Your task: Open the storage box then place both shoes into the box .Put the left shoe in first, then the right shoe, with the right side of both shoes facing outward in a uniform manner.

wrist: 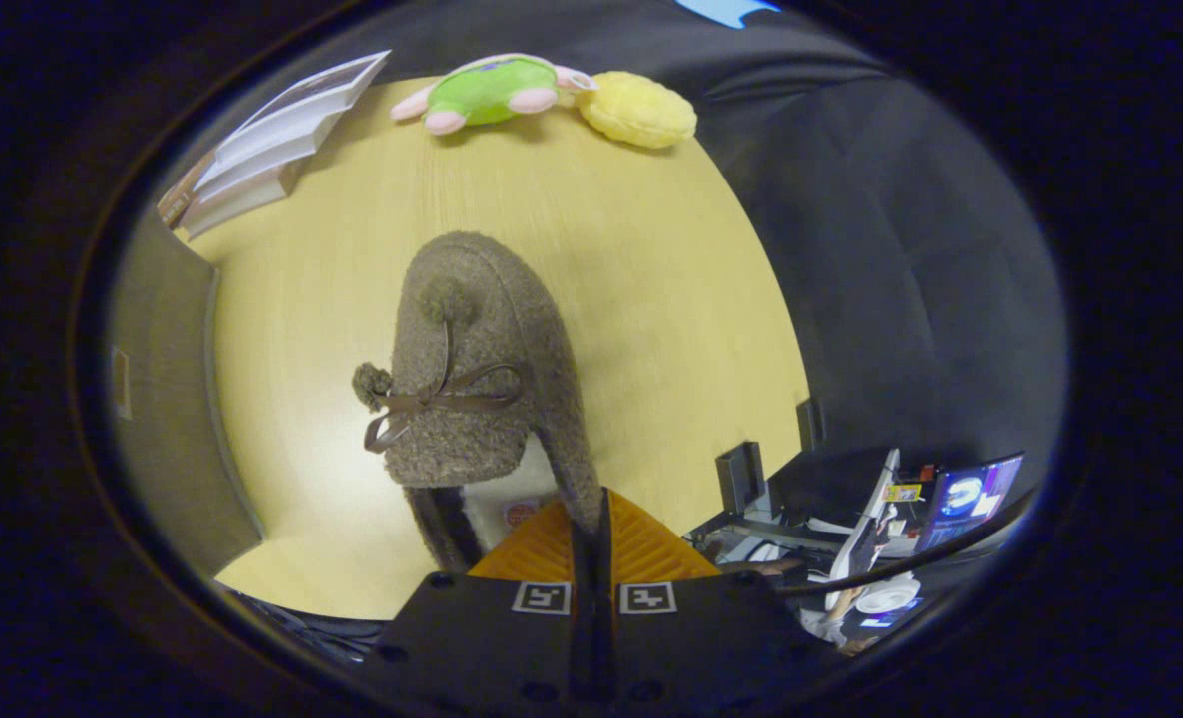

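shoe (482, 379) between fingers (542, 546), above table (671, 299) | plush toys (492, 92) beyond | box (168, 399) left

The shoe (482, 379) hung from the tongs (591, 543), whose fingers were pressed together on its rim, and blocked the way straight ahead. Bare counter (671, 299) lay open on both sides of it. Far beyond stood a box (272, 140), a green plush (492, 90) and a yellow plush (638, 110).

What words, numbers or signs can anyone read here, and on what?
None is readable.
Small round tag inside the fuzzy brown bow-tied slipper: too blurred.
Two square black-and-white patterns on the tool, shut on the slipper's edge: code marks, not words.
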`<state>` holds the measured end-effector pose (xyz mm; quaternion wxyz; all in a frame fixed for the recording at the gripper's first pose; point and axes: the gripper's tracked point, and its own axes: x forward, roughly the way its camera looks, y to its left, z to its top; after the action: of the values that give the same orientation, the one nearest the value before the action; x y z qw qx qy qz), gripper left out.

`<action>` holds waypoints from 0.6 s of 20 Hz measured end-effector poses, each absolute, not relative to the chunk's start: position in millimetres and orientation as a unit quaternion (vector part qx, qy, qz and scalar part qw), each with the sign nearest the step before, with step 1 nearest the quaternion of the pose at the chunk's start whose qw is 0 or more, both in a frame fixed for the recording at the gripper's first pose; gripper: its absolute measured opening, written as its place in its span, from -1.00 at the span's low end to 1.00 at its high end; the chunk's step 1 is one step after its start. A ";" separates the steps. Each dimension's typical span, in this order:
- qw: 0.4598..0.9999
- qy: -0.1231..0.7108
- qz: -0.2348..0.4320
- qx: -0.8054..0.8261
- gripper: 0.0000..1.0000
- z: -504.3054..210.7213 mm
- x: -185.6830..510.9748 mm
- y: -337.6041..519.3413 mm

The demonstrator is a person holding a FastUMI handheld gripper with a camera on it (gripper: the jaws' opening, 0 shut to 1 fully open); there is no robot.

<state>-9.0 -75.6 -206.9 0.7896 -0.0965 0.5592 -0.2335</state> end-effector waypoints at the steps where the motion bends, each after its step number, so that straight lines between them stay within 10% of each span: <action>1: 0.789 0.555 -0.242 -0.106 -0.92 -194.7 -12.5 -73.4; 12: 0.814 0.475 -0.266 -0.204 -0.92 -62.3 -10.4 28.6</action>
<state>-10.4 28.6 -62.3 0.8138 -0.2035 0.4748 -0.2664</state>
